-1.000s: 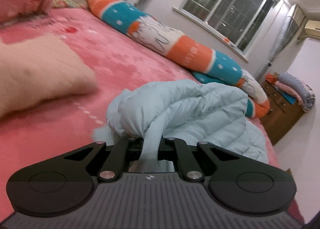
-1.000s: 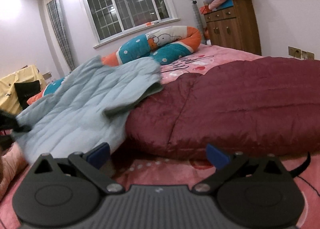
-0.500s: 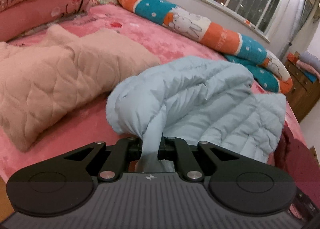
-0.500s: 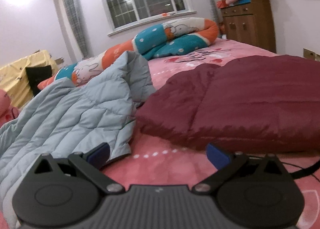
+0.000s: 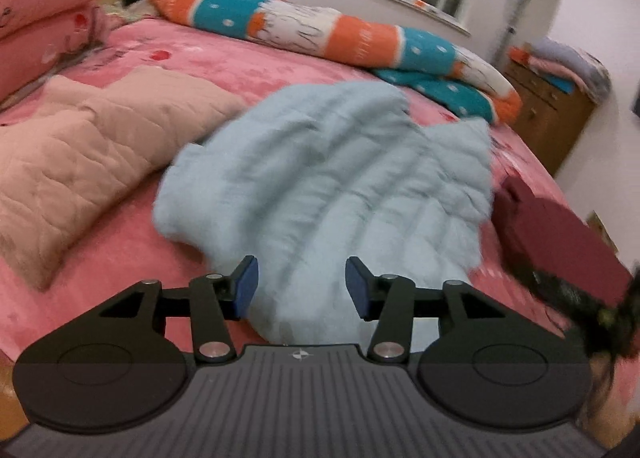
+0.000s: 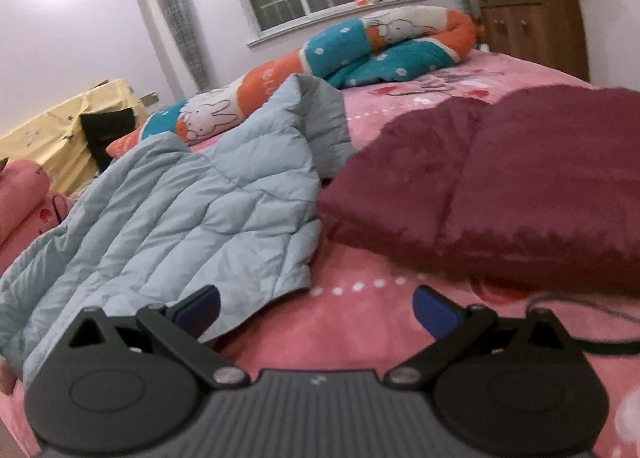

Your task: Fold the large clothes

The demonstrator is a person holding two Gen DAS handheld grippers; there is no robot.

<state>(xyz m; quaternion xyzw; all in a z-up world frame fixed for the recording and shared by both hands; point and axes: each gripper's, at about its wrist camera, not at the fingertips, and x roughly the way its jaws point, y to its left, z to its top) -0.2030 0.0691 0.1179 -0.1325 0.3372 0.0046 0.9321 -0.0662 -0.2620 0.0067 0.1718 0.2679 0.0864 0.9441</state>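
Left wrist view: blurred pale-blue jacket (image 5: 332,185) lies between the opening left tool (image 5: 302,288), pads clear.

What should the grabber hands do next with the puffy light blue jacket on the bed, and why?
Probably the right gripper should close its wide-open jaws on the near hem of the quilted light blue jacket. The left gripper is opening its jaws and no longer pinches the fabric, so the jacket lies spread on the pink bed cover, unfolded.

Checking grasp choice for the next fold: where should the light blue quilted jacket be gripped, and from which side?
Probably the light blue quilted jacket at its near hem corner, approached from the bed's near edge. That thin edge lies flat and clear of the maroon jacket, in front of the open right hand-held gripper.
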